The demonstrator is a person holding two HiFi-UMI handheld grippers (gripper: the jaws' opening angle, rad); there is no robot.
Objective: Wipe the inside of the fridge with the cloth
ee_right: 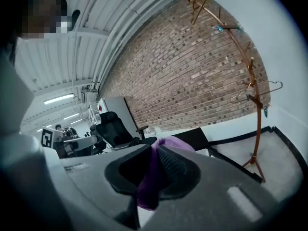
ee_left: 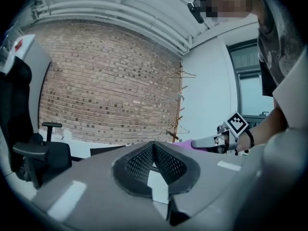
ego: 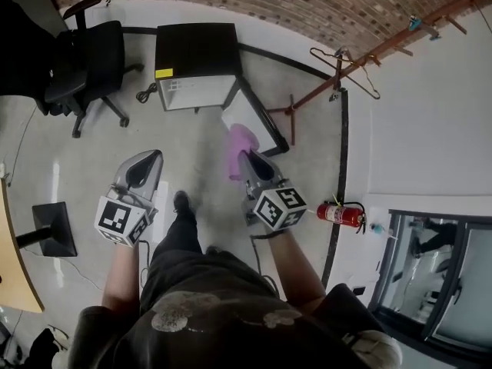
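Observation:
A small fridge (ego: pixel 196 52) with a black top stands on the floor ahead, by the white wall. Its door (ego: pixel 250 123) hangs open toward me, and the pale inside (ego: pixel 196 93) shows. My right gripper (ego: pixel 244 155) is shut on a purple cloth (ego: pixel 240 146), held above the floor just short of the open door. The right gripper view shows the cloth (ee_right: pixel 150 182) pinched and hanging between the dark pads (ee_right: pixel 175 165). To the left and level with it, my left gripper (ego: pixel 154 155) is shut with nothing in it; its tips (ee_left: pixel 154 144) meet.
A black office chair (ego: pixel 88 64) stands left of the fridge. A wooden coat rack with a hanger (ego: pixel 342 64) leans at the right wall, a red fire extinguisher (ego: pixel 342 215) below it. A monitor (ego: pixel 54 229) sits on the floor at left, beside a desk edge (ego: pixel 11 267).

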